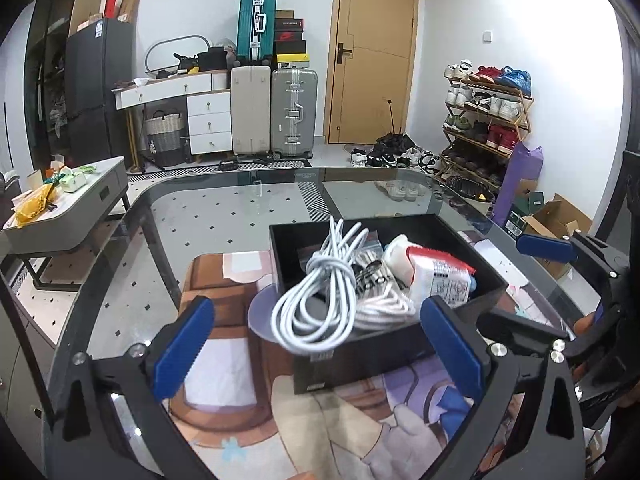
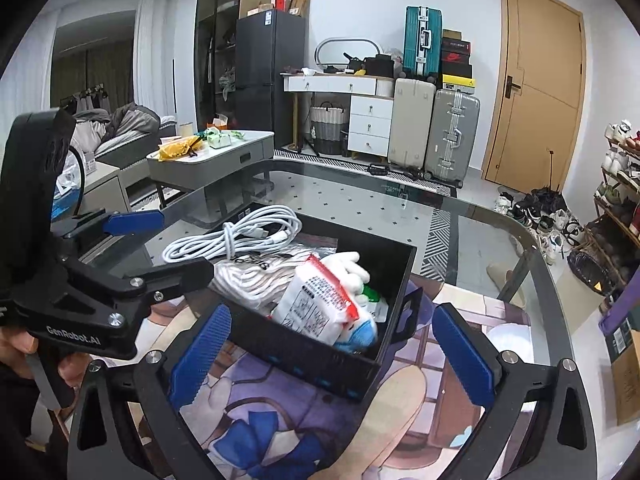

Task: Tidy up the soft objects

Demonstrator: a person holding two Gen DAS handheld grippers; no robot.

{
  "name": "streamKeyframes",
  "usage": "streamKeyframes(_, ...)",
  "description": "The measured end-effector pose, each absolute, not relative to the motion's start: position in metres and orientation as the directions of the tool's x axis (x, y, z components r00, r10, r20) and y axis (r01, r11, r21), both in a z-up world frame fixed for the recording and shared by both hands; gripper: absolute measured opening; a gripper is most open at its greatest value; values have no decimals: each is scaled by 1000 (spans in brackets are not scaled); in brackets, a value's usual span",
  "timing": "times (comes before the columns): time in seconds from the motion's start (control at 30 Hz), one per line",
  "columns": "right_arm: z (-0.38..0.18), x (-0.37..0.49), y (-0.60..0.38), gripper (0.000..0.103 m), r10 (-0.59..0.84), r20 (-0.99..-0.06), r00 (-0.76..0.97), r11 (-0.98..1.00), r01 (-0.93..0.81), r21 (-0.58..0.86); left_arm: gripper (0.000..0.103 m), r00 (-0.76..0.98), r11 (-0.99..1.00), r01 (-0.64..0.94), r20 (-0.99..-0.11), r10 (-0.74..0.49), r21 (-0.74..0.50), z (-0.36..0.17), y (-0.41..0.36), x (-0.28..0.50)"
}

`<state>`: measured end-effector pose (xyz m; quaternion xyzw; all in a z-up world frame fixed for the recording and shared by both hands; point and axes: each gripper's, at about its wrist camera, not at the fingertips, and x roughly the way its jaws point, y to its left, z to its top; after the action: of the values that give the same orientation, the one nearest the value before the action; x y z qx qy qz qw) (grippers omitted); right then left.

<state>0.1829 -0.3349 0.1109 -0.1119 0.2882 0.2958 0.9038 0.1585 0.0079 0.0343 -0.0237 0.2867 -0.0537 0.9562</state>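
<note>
A black open box (image 1: 282, 252) (image 2: 394, 274) stands on a printed mat (image 1: 224, 380) on the glass table (image 1: 224, 216). It holds a coiled white cable (image 1: 316, 300) (image 2: 240, 236) that hangs over its rim, a white rope bundle (image 1: 384, 304) (image 2: 252, 276), a red-and-white packet (image 1: 440, 280) (image 2: 316, 300) and a white plush piece (image 2: 348, 264). My left gripper (image 1: 316, 344) (image 2: 172, 246) is open at the box's near-left side, pads clear of the cable. My right gripper (image 2: 332, 356) (image 1: 514, 282) is open in front of the box's near corner, touching nothing.
A hand (image 2: 16, 344) holds the left gripper's handle. A grey coffee table (image 1: 68, 208) with clutter stands beyond the glass table's left edge. Suitcases (image 1: 294, 112) and a shoe rack (image 1: 488, 120) line the far wall. Cardboard boxes (image 1: 556, 216) sit on the floor at right.
</note>
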Motion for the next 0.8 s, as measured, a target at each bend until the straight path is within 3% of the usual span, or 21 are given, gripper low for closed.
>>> streamKeyframes(0.8, 103, 148, -365, 102, 525, -432, 733, 814, -581, 3, 103, 915, 997, 36, -398, -62, -73, 31, 8, 119)
